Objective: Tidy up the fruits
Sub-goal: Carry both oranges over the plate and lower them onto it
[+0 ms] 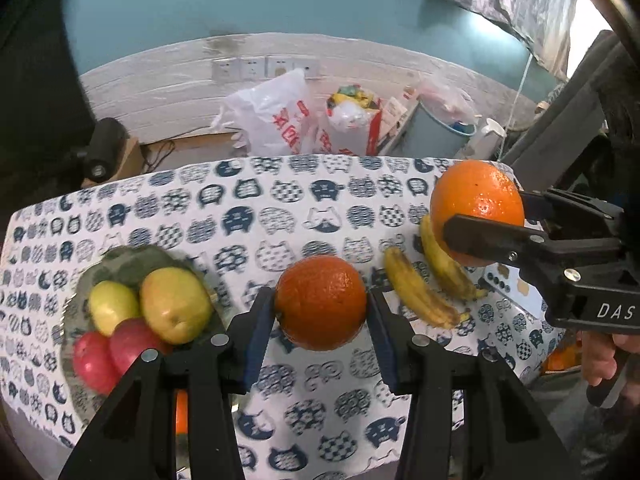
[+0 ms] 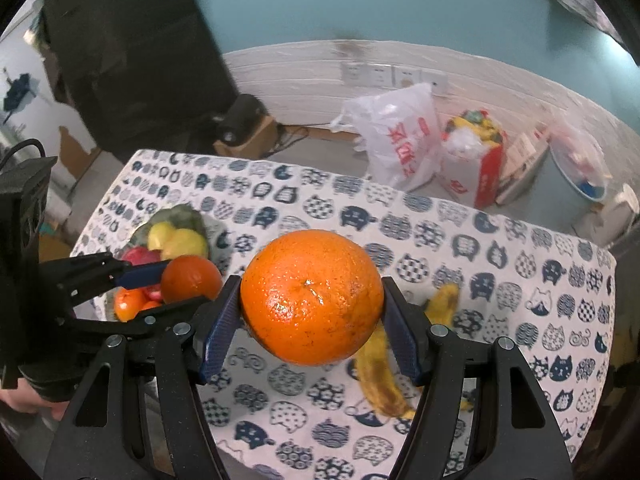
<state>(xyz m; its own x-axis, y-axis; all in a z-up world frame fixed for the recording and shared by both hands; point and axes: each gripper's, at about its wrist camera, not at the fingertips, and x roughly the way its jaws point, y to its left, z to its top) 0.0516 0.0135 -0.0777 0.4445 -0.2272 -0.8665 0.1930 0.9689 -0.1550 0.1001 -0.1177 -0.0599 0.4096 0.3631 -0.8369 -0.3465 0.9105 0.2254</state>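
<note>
I am carrying two oranges over the tabletop (image 1: 280, 216), and I think both go to the plate (image 1: 76, 308) at nine o'clock next, with slow, gentle drops. My right tool (image 2: 312, 308) is clamped on the big bright orange (image 2: 312, 298). My left tool (image 1: 321, 312) is clamped on the smaller dark orange (image 1: 320, 302). Two spotty bananas (image 1: 420, 292) lie at three o'clock.

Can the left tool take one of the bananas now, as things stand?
Probably not yet. The left tool is shut on the darker orange, so its jaws are full. The bananas lie bare on the tablecloth to its right, with the right tool and its orange just above them.
</note>
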